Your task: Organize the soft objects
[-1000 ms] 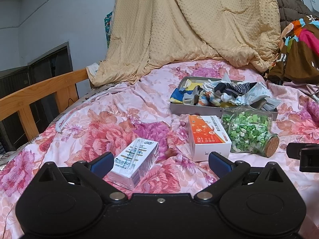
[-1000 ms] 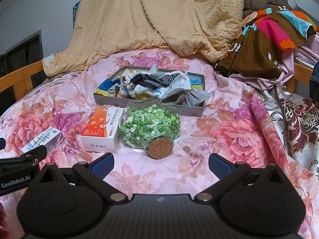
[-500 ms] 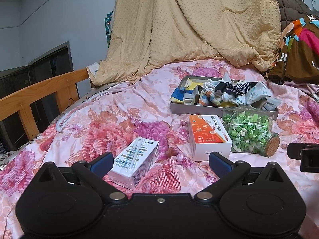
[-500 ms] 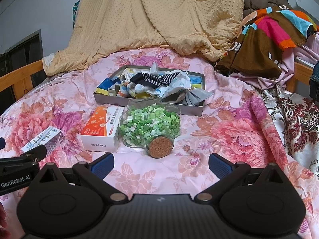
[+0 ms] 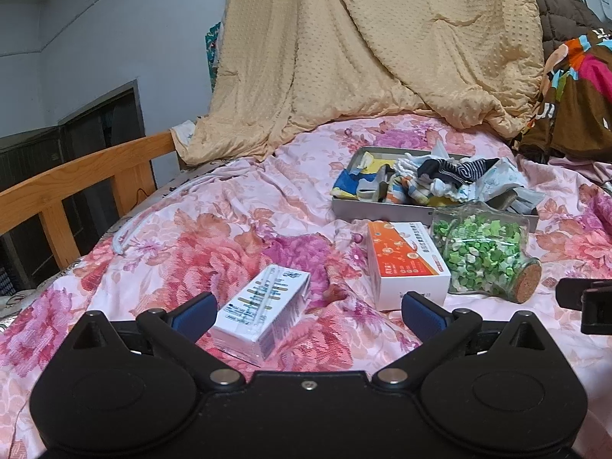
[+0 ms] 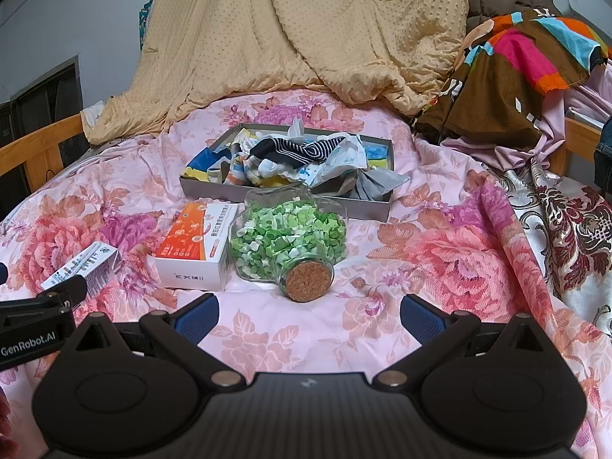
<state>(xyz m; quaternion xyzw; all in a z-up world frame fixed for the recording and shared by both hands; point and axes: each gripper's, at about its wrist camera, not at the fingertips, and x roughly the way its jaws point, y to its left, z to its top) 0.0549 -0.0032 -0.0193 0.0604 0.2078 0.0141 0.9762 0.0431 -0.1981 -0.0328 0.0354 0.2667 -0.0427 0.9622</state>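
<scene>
A grey tray [image 5: 386,210] [image 6: 214,189] on the floral bedspread holds a heap of socks and cloths [image 5: 428,181] [image 6: 290,162], with a dark striped sock [image 6: 302,149] on top. My left gripper [image 5: 308,311] hovers open low over the bed, a small white carton [image 5: 264,311] lying by its left finger. My right gripper [image 6: 308,315] is open too, just short of a corked glass jar of green bits [image 6: 288,244] [image 5: 485,252]. An orange-and-white box [image 6: 199,244] [image 5: 405,260] lies left of the jar. Neither gripper holds anything.
A tan blanket [image 6: 306,38] is piled behind the tray. Colourful clothes [image 6: 516,72] lie at the right. A wooden bed rail [image 5: 76,176] runs along the left. The left gripper's side [image 6: 34,325] shows at the right wrist view's left edge.
Both grippers have crept slightly forward toward the boxes and jar; both stay open and nothing on the bed has moved.
</scene>
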